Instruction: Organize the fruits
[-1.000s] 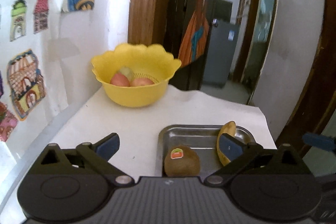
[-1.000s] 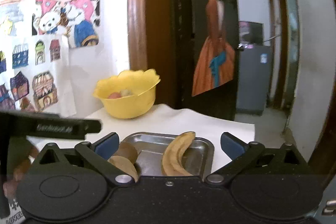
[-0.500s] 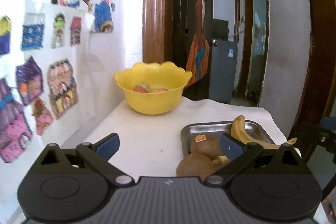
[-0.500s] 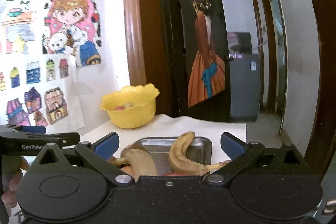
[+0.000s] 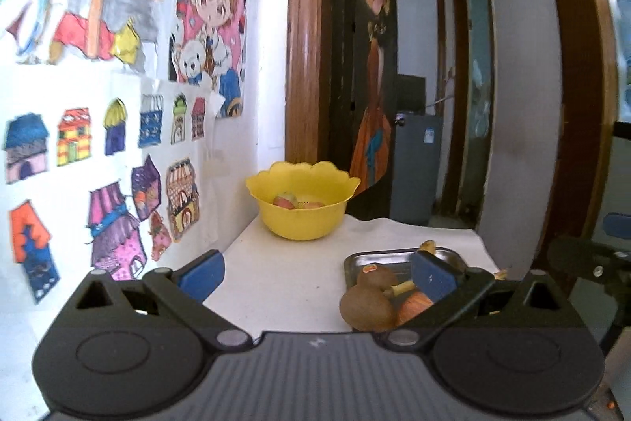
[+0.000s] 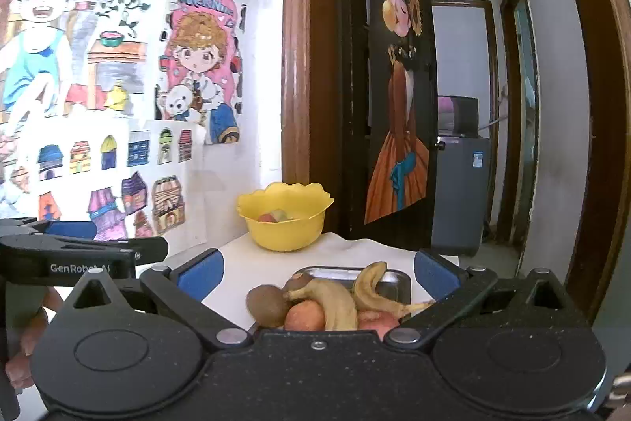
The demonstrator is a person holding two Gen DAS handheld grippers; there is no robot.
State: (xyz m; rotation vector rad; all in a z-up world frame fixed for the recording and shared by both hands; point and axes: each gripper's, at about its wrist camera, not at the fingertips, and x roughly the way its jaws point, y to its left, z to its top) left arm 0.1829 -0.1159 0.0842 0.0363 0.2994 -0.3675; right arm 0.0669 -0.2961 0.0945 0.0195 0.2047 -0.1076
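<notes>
Fruit crowds our steel tray (image 6: 388, 277) at the counter's (image 5: 284, 275) near edge: brown kiwis (image 6: 266, 304), spotted bananas (image 6: 335, 302). We hold left gripper (image 5: 315, 273) and right gripper (image 6: 317, 273) wide, empty.

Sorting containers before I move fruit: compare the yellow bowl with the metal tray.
The bowl is yellow, deep, with a scalloped rim; the tray is grey metal, shallow and rectangular. The bowl stands far back by the wall; the tray lies nearer. Both sit on the white table and hold fruit.

Brown kiwis (image 6: 263, 304), bananas (image 6: 335, 302), orange fruit (image 6: 304, 316) heaped on steel tray (image 6: 398, 279), fruit-holding yellow bowl (image 6: 284, 223) behind
</notes>
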